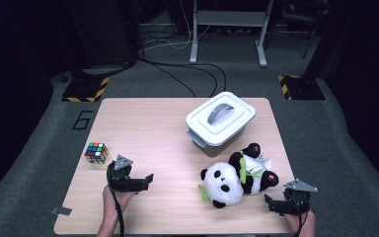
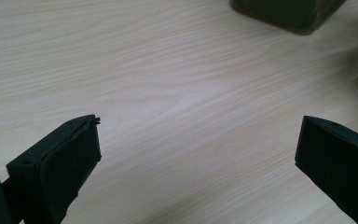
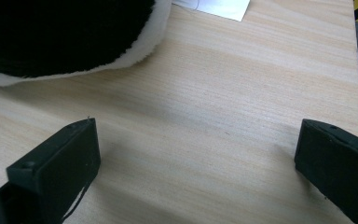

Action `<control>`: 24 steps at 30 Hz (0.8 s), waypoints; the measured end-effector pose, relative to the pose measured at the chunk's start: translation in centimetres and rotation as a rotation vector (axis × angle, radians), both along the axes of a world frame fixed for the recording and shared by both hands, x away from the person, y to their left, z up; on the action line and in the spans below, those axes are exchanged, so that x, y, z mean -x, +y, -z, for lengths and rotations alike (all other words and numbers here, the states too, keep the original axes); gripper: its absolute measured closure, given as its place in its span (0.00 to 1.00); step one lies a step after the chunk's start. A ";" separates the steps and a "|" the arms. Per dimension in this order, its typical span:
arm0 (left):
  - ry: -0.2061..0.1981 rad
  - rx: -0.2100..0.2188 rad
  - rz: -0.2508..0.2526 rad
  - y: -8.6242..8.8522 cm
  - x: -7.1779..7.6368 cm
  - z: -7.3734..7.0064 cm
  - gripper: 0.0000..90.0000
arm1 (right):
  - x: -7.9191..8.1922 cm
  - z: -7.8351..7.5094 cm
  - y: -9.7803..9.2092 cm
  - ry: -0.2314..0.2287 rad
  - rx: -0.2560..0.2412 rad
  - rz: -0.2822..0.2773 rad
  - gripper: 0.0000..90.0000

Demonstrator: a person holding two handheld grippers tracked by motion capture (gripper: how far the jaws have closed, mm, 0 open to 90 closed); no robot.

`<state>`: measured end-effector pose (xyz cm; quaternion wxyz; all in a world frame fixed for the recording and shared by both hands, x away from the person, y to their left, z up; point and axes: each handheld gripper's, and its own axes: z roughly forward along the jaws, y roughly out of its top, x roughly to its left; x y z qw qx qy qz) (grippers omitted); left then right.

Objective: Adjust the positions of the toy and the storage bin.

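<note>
This was a lab or recording studio rather than a home. The pale wood-grain tabletop (image 1: 143,123) stood alone on grey carpet (image 1: 39,148) marked with a taped number six (image 1: 82,120), ringed by darkness. Black cables (image 1: 187,74) trailed across the floor, yellow-and-black hazard-striped stand bases (image 1: 85,91) flanked the far corners, and a grey metal frame (image 1: 229,29) stood behind.
</note>
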<state>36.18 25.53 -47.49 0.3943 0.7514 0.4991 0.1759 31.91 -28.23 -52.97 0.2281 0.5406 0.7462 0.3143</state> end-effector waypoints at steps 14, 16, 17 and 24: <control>0.004 0.037 0.147 -5.8 0.4 -0.9 0.00 | 0.0 0.0 0.0 0.000 0.000 0.000 0.00; 0.002 0.043 0.163 -6.7 0.4 -1.0 0.00 | 0.0 0.0 0.0 0.000 0.000 0.000 0.00; 0.003 0.048 0.187 -7.5 0.4 -1.1 0.00 | 0.0 0.0 0.0 0.000 0.000 0.000 0.00; 0.003 0.047 0.267 -10.2 0.6 -1.3 0.03 | 0.0 0.0 0.0 0.000 0.000 0.000 0.00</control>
